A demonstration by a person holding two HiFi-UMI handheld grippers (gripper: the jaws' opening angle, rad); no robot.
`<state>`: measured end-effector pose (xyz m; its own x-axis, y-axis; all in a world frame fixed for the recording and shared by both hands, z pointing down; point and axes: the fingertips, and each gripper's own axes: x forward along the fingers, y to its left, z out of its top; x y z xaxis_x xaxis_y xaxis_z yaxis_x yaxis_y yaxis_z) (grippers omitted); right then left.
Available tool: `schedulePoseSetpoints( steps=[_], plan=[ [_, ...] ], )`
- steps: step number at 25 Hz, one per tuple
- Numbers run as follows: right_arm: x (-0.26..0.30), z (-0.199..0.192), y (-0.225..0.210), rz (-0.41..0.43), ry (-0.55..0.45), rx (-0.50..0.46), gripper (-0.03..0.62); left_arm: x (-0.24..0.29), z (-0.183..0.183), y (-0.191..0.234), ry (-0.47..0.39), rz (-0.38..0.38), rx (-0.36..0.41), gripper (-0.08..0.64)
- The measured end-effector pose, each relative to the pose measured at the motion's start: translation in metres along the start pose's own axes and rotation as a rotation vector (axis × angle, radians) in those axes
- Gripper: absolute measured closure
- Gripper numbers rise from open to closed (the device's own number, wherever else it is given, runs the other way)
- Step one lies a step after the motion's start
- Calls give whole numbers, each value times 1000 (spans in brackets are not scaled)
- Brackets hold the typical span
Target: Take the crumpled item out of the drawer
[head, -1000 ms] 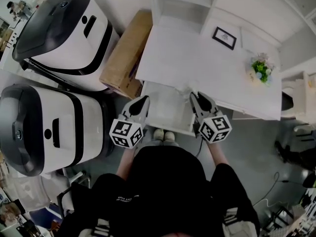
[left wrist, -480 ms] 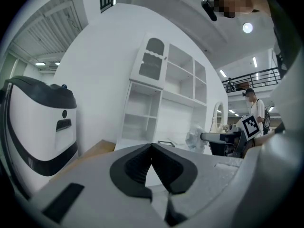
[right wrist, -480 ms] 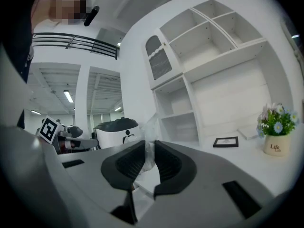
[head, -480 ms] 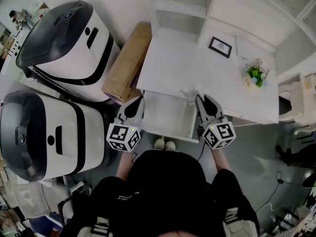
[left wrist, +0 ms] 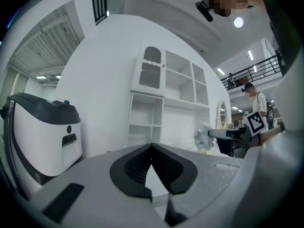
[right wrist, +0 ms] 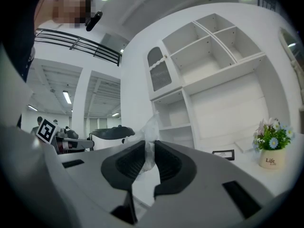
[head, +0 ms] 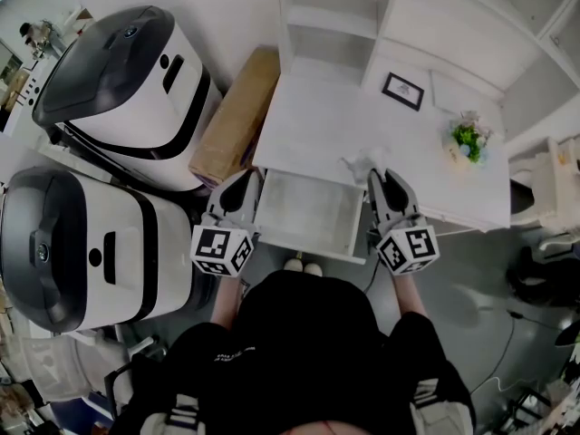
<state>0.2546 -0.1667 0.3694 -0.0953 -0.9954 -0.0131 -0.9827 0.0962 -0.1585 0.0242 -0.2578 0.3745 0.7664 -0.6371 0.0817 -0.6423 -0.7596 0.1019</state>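
Observation:
A crumpled piece of clear white plastic [head: 360, 163] [right wrist: 151, 127] is pinched at the tips of my right gripper [head: 381, 179] [right wrist: 149, 145], which is shut on it. It hangs over the white table's front edge [head: 426, 208], just past the right corner of the open white drawer [head: 340, 243]. The drawer's inside looks bare. My left gripper [head: 245, 184] [left wrist: 152, 146] is shut with nothing in it and sits at the drawer's left side. In the left gripper view, the crumpled plastic [left wrist: 204, 137] shows off to the right.
Two big white machines with dark lids [head: 118, 71] [head: 72, 243] stand at the left, with a cardboard box [head: 234, 116] between them and the table. A picture frame [head: 402, 91] and a small flower pot [head: 467, 141] sit on the table. White shelves [head: 326, 16] rise behind.
My right gripper has come up out of the drawer with the crumpled plastic and moved right, toward the table edge. The left gripper has drifted left of the drawer.

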Motion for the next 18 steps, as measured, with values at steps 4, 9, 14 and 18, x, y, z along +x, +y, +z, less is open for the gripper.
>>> schedulePoseSetpoints(
  steps=[4,9,14,18],
  plan=[
    [0,6,-1,-6,-22,2,548,-3,4,3,-7,11,17,563],
    [2,8,-2,-7,-23,-5,549,-2,6,3,-12,15,28,563],
    [3,11,-1,-6,-28,-19,551,0,7,1,-13,12,34,563],
    [3,13,-1,-7,-31,-23,551,1,8,-1,-12,10,39,563]
  ],
)
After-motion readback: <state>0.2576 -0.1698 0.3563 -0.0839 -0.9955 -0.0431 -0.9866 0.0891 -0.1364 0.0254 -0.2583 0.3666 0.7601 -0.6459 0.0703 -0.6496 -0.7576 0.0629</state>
